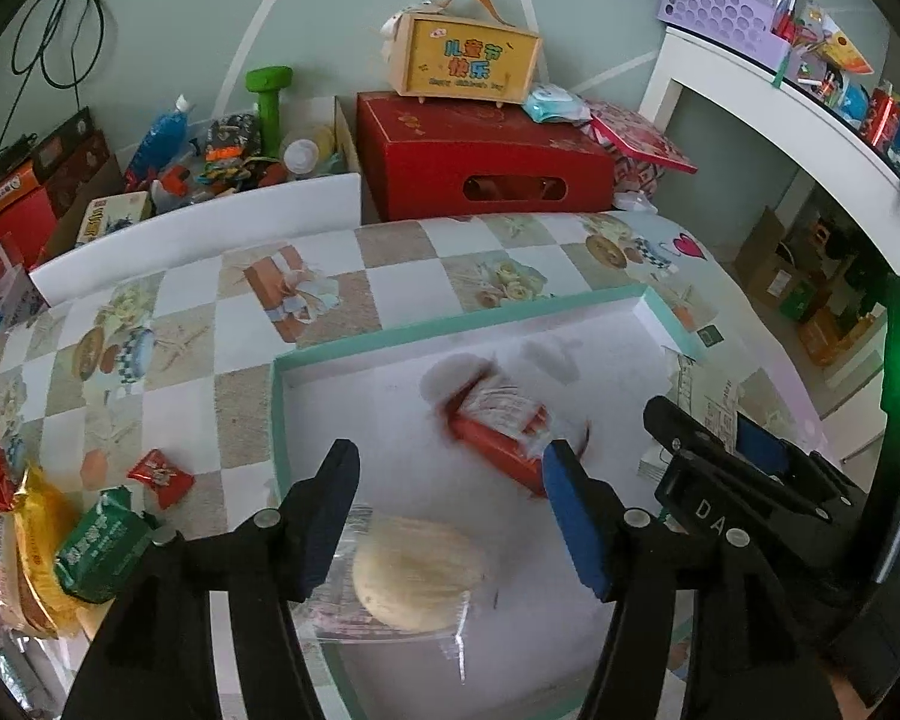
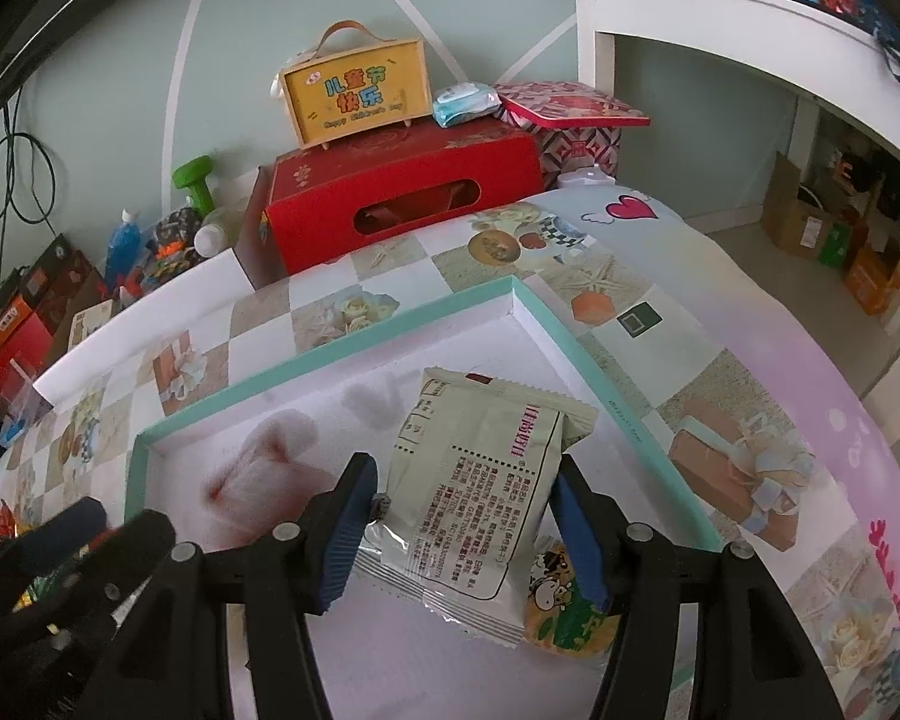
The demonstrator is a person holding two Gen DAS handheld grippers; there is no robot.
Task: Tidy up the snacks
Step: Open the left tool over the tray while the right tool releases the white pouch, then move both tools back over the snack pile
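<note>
A shallow white tray with a teal rim [image 1: 354, 345] [image 2: 330, 363] lies on the patterned table. In the left wrist view my left gripper [image 1: 450, 498] is open above the tray. A blurred red-and-white snack pack [image 1: 498, 426] lies just beyond its fingers, apart from them, and a round wrapped pastry [image 1: 417, 579] lies below them. The blurred pack also shows in the right wrist view [image 2: 264, 468]. My right gripper [image 2: 465, 516] is shut on a cream snack packet [image 2: 486, 492] over the tray's right part. The right gripper also shows in the left wrist view [image 1: 744, 468].
Loose snacks lie left of the tray: a small red pack [image 1: 161, 476], a green pack [image 1: 99, 546] and a yellow pack [image 1: 36, 534]. A red box [image 1: 480, 162] with a yellow carry box [image 1: 471, 57] stands behind the table. A white shelf [image 1: 768, 90] is at the right.
</note>
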